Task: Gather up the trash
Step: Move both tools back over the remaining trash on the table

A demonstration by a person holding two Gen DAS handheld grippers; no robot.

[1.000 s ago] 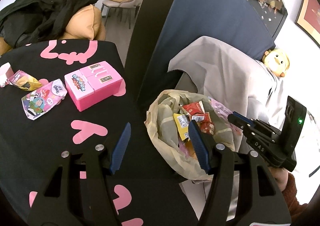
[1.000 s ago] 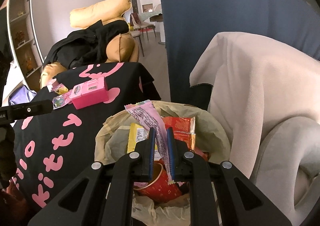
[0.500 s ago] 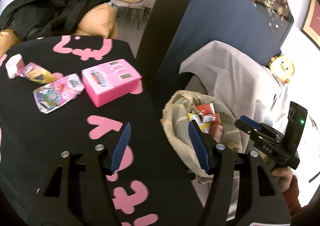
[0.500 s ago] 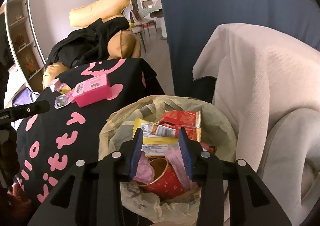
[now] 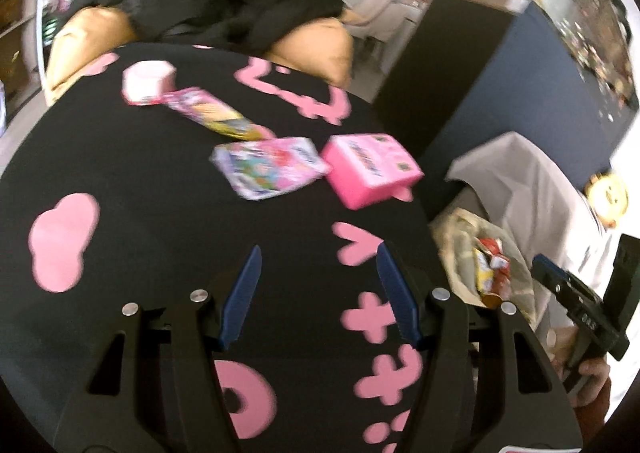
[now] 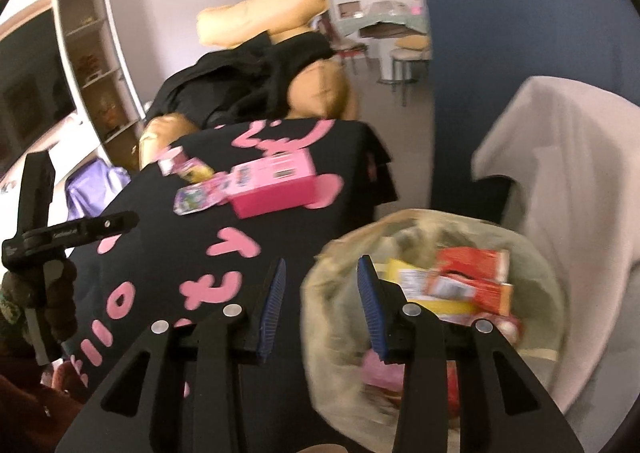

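My left gripper (image 5: 318, 253) is open and empty over the black cloth with pink shapes (image 5: 160, 245). Ahead of it lie a colourful wrapper (image 5: 270, 167), a pink box (image 5: 370, 169), a yellow-pink wrapper (image 5: 216, 115) and a small pink-white tub (image 5: 148, 83). My right gripper (image 6: 320, 265) is open and empty at the left rim of the beige trash bag (image 6: 536, 265), which holds red and yellow wrappers (image 6: 460, 281). The bag also shows in the left wrist view (image 5: 460, 237). The pink box (image 6: 276, 183) and colourful wrapper (image 6: 200, 197) show in the right wrist view.
A tan cushion with black clothing (image 5: 224, 13) lies behind the cloth-covered table. A blue panel (image 6: 520, 33) and a grey-white draped cloth (image 6: 560, 157) stand right of the bag. Shelves (image 6: 92, 53) are at the left. A yellow plush (image 5: 608, 193) sits at the right.
My right gripper opened, dropped the pink wrapper into the bag and shifted left toward the table. My left gripper swung left from the bag to over the cloth, facing the wrappers.
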